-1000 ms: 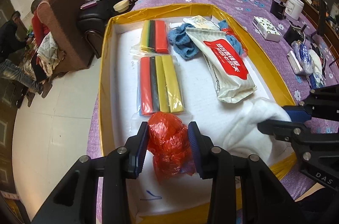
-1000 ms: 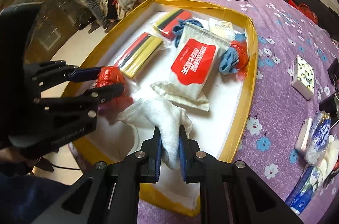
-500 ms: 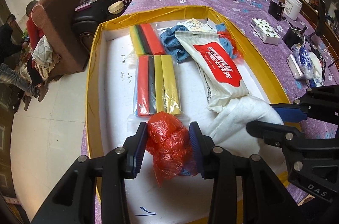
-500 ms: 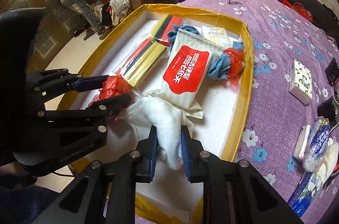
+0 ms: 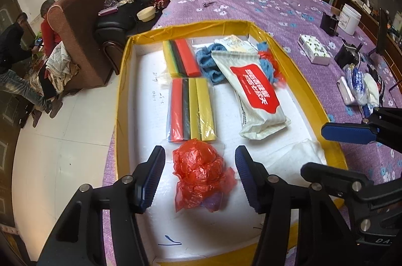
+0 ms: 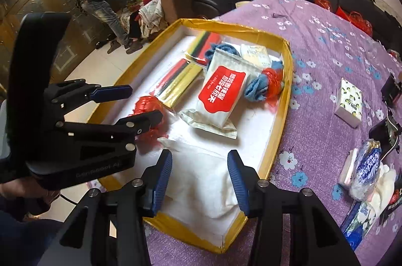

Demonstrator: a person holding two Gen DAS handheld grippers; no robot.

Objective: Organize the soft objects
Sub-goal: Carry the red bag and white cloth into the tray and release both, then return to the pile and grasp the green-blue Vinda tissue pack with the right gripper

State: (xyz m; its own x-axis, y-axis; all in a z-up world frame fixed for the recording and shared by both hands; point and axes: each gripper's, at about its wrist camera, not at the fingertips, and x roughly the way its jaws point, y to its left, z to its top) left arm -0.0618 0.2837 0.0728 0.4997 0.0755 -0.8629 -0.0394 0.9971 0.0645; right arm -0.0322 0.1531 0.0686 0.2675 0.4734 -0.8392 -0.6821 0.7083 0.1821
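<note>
Item 1: red plastic bundle (image 5: 202,174), crumpled, lying on the white floor of the yellow-rimmed tray (image 5: 120,100), just below the packet of coloured strips (image 5: 192,110). Left gripper (image 5: 199,179) straddles it, fingers spread, neither pad touching.

Item 2: white cloth (image 6: 201,178), slumped in the tray's near corner beside the tissue pack (image 6: 218,97). Right gripper (image 6: 201,180) above it, fingers likewise spread.

Handling note: both pieces look released. I would lift each gripper straight up to avoid snagging film or cloth.
</note>
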